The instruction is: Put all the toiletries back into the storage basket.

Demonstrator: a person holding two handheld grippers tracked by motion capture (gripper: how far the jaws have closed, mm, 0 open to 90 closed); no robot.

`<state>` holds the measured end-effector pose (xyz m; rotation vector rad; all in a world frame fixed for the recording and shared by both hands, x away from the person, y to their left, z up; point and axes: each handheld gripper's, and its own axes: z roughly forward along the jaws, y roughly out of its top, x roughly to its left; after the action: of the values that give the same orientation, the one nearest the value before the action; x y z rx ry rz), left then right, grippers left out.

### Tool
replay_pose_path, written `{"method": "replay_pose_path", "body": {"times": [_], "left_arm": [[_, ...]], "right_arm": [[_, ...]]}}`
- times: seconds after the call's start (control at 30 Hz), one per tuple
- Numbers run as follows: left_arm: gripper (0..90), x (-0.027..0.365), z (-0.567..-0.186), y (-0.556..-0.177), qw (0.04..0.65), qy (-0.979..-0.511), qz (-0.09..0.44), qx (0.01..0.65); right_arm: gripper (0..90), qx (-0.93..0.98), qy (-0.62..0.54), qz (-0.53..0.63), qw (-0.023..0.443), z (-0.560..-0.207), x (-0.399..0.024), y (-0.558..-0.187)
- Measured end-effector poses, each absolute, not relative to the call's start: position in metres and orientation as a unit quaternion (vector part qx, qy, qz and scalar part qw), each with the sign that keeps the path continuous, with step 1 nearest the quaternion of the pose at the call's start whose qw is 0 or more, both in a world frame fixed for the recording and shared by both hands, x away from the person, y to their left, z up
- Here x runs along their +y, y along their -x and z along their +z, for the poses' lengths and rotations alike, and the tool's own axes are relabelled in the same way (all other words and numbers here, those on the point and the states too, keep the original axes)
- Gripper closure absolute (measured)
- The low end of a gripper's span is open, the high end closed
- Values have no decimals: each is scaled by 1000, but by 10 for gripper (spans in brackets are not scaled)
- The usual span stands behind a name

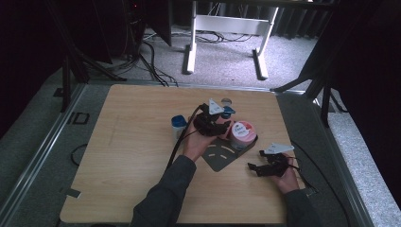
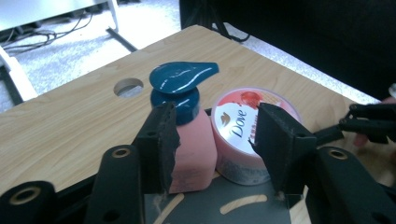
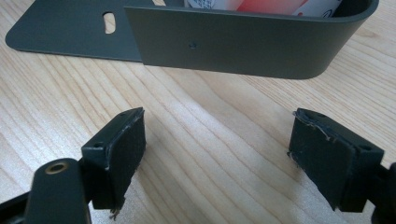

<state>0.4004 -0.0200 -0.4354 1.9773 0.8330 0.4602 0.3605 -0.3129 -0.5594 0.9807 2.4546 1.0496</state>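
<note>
A pink pump bottle (image 2: 191, 144) with a teal pump head (image 1: 227, 112) stands beside a pink Dove jar (image 2: 238, 128) (image 1: 242, 131) on a dark grey metal holder (image 1: 218, 157). My left gripper (image 2: 217, 122) (image 1: 219, 124) is at them from the left, its jaws apart. Bottle and jar both lie in the gap; the left pad (image 2: 164, 142) is at the bottle's side, the right pad (image 2: 276, 140) covers the jar's edge. My right gripper (image 3: 219, 126) (image 1: 256, 160) rests open over bare wood, facing the holder's curved wall (image 3: 233, 42).
A small blue-and-white container (image 1: 178, 124) stands left of my left hand. A round hole (image 2: 128, 87) is in the tabletop behind the bottle. The right gripper's jaws (image 2: 369, 122) show at the right edge of the left gripper view. Cables trail from both grippers.
</note>
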Motion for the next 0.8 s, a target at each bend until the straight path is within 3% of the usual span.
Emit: {"method": "replay_pose_path", "body": {"times": [0.4, 0.8], "left_arm": [[536, -7, -438, -393, 449, -816, 172, 322], [635, 7, -440, -384, 440, -821, 172, 319]], "right_arm": [[182, 854, -341, 365, 149, -559, -313, -361], [183, 853, -341, 365, 148, -559, -313, -360]]}}
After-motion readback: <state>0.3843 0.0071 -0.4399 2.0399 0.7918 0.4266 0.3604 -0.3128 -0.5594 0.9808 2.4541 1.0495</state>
